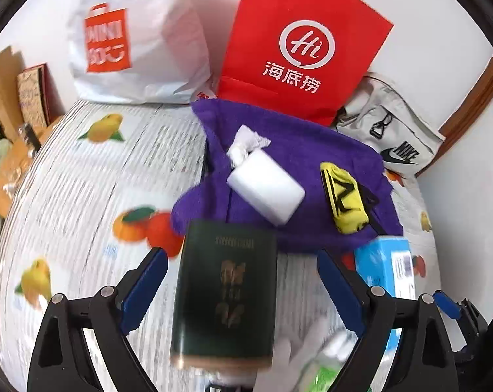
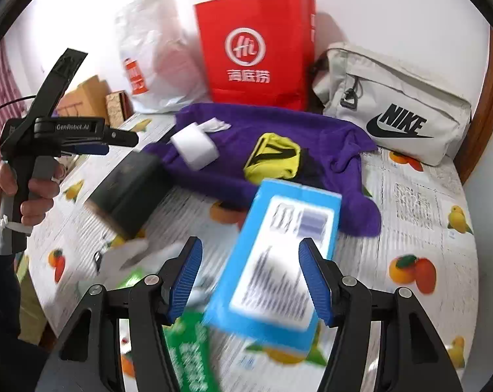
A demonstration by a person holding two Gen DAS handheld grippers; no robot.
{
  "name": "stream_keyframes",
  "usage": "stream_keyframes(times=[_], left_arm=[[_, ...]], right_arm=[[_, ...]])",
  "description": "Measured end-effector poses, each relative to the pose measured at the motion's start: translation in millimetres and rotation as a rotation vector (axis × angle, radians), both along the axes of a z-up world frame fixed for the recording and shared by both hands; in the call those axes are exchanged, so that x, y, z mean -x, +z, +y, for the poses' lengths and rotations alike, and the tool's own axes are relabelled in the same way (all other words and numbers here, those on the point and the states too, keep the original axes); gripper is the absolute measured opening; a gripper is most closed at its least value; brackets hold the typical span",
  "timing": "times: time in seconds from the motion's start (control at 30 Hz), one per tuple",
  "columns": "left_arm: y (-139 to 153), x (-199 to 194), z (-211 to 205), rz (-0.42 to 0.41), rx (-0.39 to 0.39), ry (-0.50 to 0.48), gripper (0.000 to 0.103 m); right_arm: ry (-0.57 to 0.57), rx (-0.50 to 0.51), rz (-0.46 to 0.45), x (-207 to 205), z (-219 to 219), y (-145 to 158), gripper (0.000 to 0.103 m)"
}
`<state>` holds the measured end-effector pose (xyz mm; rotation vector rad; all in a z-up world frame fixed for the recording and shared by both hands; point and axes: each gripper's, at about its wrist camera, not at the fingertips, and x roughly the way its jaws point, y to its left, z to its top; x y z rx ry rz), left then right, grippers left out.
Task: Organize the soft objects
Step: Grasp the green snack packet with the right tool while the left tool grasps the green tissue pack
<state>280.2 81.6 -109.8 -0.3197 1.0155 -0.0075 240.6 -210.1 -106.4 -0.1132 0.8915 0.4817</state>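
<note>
Purple cloth (image 1: 288, 170) lies mid-table under the white pack (image 1: 266, 189); your left gripper (image 1: 243, 277) and right gripper (image 2: 249, 271) both gape empty, so clear the clutter first.

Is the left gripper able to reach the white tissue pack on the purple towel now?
Probably yes. The left gripper is open, but the dark green box lies between it and the white tissue pack, so it must pass over that.

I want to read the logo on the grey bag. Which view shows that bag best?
The right wrist view: the grey bag lies whole, its zip pull and black logo sharp. In the left wrist view the grey bag sits small at the edge, partly behind the red paper bag.
</note>
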Motion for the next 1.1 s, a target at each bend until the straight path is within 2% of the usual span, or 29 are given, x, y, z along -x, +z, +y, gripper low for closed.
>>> stream_keyframes(times=[0.07, 0.2, 0.33, 0.4, 0.67, 0.83, 1.0, 1.07, 1.1], left_arm=[[-0.9, 17.6, 0.2, -0.008, 0.004, 0.002, 0.092], [-8.9, 48.7, 0.4, 0.015, 0.022, -0.012, 0.092], [-14.7, 81.0, -6.6, 0.020, -0.079, -0.040, 0.092], [-17.4, 93.4, -7.1, 0.022, -0.097, -0.044, 0.092], [-39.5, 128.1, -8.0, 0.044, -0.102, -0.074, 0.092], [-52.6, 139.3, -6.6, 0.060, -0.088, -0.088, 0.092], [-59.2, 146.7, -8.5, 0.058, -0.093, -0.117, 0.092], [-61.6, 145.8, -10.9, 0.064, -0.093, -0.126, 0.092], [-62.6, 145.1, -12.1, 0.066, -0.092, -0.128, 0.092]], right_arm=[[0.003, -0.012, -0.010, 19.0, 1.3, 3.6, 0.061], [0.032, -0.034, 0.027, 57.2, 2.7, -4.1, 0.061], [0.023, -0.035, 0.067, 83.6, 2.9, -27.7, 0.062], [0.005, -0.016, 0.089, 92.7, 3.0, -41.8, 0.062], [0.012, -0.020, 0.099, 106.2, 7.1, -68.6, 0.063], [0.019, 0.016, 0.089, 99.1, 15.1, -84.0, 0.064], [0.024, -0.004, 0.060, 89.5, 19.4, -91.9, 0.064], [0.013, 0.010, 0.049, 87.2, 21.6, -92.2, 0.053], [0.005, 0.006, 0.040, 87.1, 21.3, -91.5, 0.042]])
